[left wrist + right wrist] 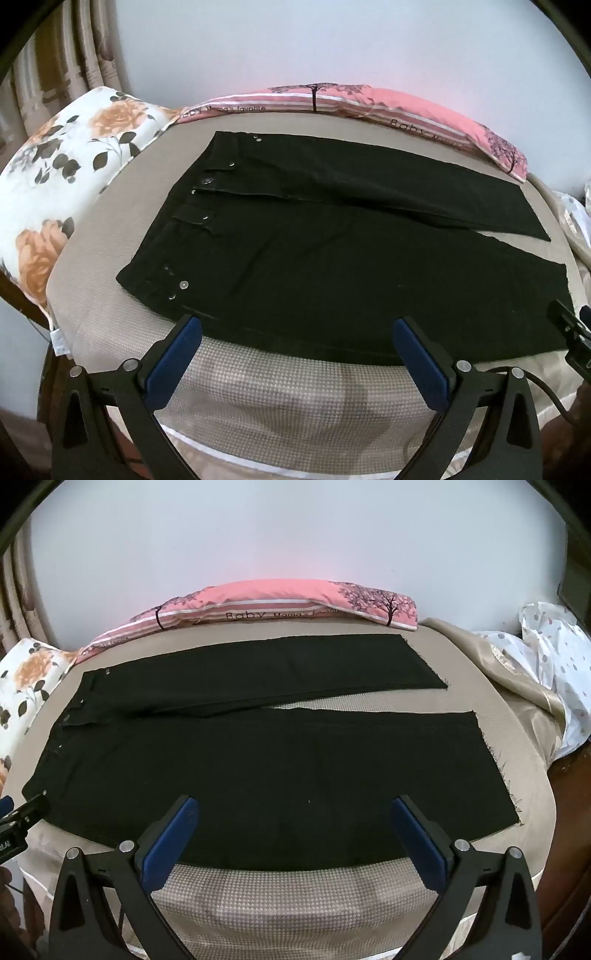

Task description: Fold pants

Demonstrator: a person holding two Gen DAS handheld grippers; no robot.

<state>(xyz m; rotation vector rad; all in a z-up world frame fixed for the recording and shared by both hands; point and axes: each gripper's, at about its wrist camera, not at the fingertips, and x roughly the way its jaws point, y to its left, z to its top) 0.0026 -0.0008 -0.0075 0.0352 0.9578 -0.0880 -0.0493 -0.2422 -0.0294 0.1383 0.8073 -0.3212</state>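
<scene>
1. Left gripper (297,326): jaws spread wide, nothing between them, blue pads (175,360) poised over the pants' near edge by the waist end.
2. Right gripper (295,805): also spread wide, holding nothing, over the near leg's lower edge; its tip shows at the right edge of the left view.
3. Pants (258,768): black, laid flat & unfolded on the bed (295,897), which has a beige houndstooth cover.
4. Waistband (184,221) lies to the left w/ silver button and rivets showing, front side up.
5. Legs run to the right, split in a narrow V w/ a strip of cover visible between them; hems (495,760) look raw, frayed threads sticking out.
6. Pink pillow (280,605) lies just beyond the far leg; floral pillow (66,166) sits left of the waist.
</scene>
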